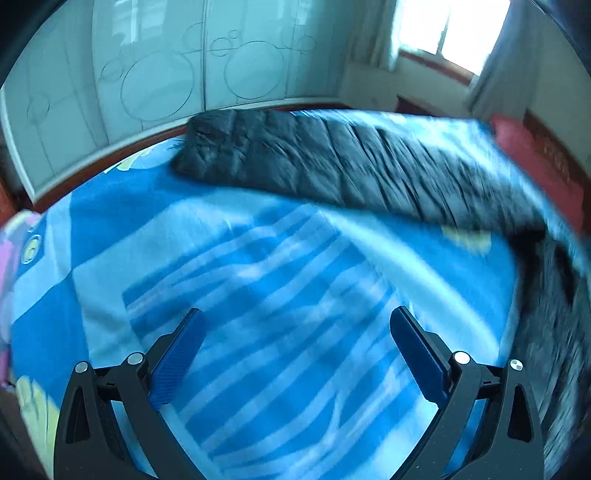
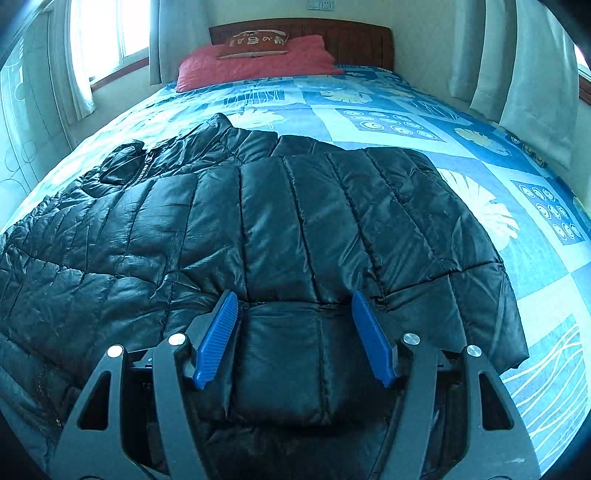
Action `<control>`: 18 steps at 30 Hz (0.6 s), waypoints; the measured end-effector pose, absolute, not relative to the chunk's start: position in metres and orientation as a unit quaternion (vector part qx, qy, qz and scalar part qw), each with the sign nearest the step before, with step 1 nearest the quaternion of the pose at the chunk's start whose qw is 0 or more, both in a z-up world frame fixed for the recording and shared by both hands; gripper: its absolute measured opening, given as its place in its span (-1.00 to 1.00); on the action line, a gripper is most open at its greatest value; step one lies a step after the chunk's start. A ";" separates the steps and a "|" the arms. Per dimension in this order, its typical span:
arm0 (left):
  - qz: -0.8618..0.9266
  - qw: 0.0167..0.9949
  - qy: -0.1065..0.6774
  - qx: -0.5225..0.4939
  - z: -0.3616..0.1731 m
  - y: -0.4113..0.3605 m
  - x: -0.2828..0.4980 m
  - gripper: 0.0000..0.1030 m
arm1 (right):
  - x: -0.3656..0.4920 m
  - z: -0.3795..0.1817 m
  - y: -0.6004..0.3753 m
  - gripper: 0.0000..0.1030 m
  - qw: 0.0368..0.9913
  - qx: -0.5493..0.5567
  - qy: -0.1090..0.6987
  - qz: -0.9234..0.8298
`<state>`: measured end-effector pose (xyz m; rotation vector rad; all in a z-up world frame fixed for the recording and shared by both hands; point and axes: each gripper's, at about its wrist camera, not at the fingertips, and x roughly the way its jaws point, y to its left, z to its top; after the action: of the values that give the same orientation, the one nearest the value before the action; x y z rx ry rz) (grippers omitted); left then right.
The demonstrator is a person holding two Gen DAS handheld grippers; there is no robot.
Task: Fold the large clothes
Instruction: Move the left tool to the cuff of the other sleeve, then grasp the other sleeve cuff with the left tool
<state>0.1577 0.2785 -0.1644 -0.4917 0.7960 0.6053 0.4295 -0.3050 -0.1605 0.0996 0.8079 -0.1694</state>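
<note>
One black puffer jacket (image 2: 280,221), one red pillow (image 2: 255,61), one brown cushion (image 2: 255,44), two hand-held grippers

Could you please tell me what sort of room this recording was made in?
Most likely a home bedroom: a bed with a blue patterned bedspread, a red pillow against a wooden headboard, and a curtained window. A black puffer jacket lies on the bed.

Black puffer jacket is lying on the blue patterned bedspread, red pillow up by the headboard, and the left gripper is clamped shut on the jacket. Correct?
Not quite. The left gripper is open over the bare bedspread, gripping nothing, as the left wrist view shows. The jacket and red pillow are as you said.
</note>
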 end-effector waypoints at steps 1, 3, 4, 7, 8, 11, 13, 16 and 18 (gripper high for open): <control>0.295 0.847 0.365 -0.250 -0.164 0.293 0.159 0.93 | 0.429 -0.161 -0.305 0.25 0.915 0.048 0.392 -0.082; 0.300 0.842 0.343 -0.288 -0.167 0.323 0.164 0.93 | 0.429 -0.160 -0.305 0.25 0.915 0.048 0.392 -0.083; 0.302 0.841 0.336 -0.297 -0.168 0.332 0.167 0.93 | 0.430 -0.160 -0.306 0.25 0.915 0.048 0.393 -0.082; 0.298 0.842 0.307 -0.329 -0.168 0.364 0.178 0.92 | 0.429 -0.160 -0.305 0.25 0.915 0.047 0.392 -0.083; 0.295 0.841 0.302 -0.337 -0.169 0.368 0.180 0.92 | 0.429 -0.161 -0.305 0.25 0.915 0.047 0.392 -0.083; 0.294 0.839 0.272 -0.368 -0.169 0.391 0.185 0.92 | 0.429 -0.161 -0.305 0.25 0.915 0.046 0.392 -0.083; 0.289 0.836 0.247 -0.397 -0.169 0.402 0.182 0.90 | 0.429 -0.160 -0.305 0.25 0.915 0.047 0.392 -0.083; 0.295 0.826 0.214 -0.430 -0.168 0.409 0.177 0.89 | 0.429 -0.160 -0.306 0.25 0.915 0.045 0.391 -0.084; 0.305 0.824 0.210 -0.429 -0.167 0.407 0.176 0.69 | 0.429 -0.160 -0.306 0.25 0.915 0.045 0.391 -0.083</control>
<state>0.1759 0.4067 -0.1670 -0.9112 0.4467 0.6484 0.4288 -0.3056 -0.1601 0.0932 0.8058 -0.1718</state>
